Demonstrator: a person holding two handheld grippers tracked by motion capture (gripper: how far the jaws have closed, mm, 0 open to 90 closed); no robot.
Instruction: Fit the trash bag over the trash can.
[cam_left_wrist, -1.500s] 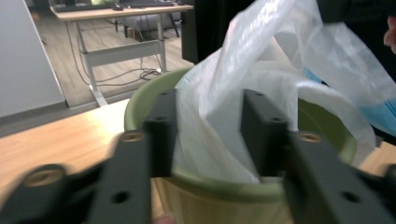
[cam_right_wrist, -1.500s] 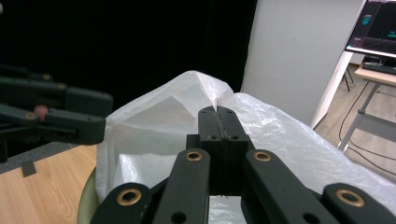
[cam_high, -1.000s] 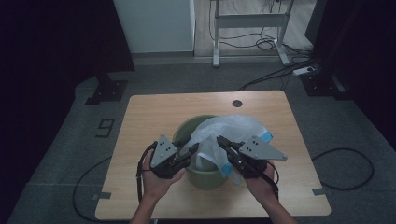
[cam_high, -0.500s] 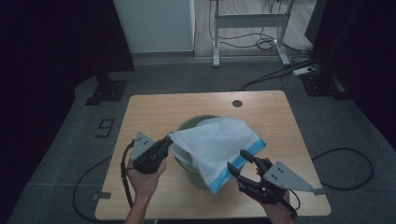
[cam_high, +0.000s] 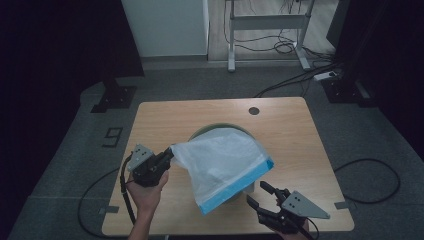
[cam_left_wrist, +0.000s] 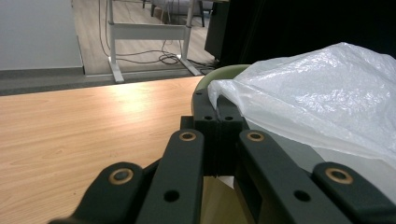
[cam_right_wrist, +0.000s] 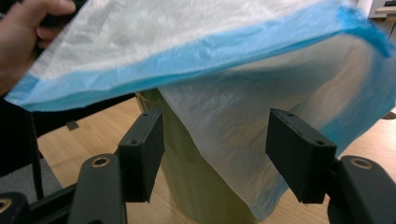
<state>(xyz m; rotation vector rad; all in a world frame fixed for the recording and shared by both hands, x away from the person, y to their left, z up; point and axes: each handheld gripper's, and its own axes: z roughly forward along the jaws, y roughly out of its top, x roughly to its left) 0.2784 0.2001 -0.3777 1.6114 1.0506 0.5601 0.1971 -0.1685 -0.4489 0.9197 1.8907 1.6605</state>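
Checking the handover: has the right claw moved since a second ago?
Yes. The right claw has left the bag over the bin, dropping to the table's near edge, jaws just opening, empty.

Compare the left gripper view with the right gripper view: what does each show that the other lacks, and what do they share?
Left gripper view alone: the left gripper, jaws shut on a corner of the plastic bag, and a metal desk frame on the floor beyond the table.
Right gripper view alone: the right gripper, whose jaws have just been opening, with nothing pressed between them, the bag's blue edge, and the person's hand.
Both: the bag draped over the green bin and the wooden table.
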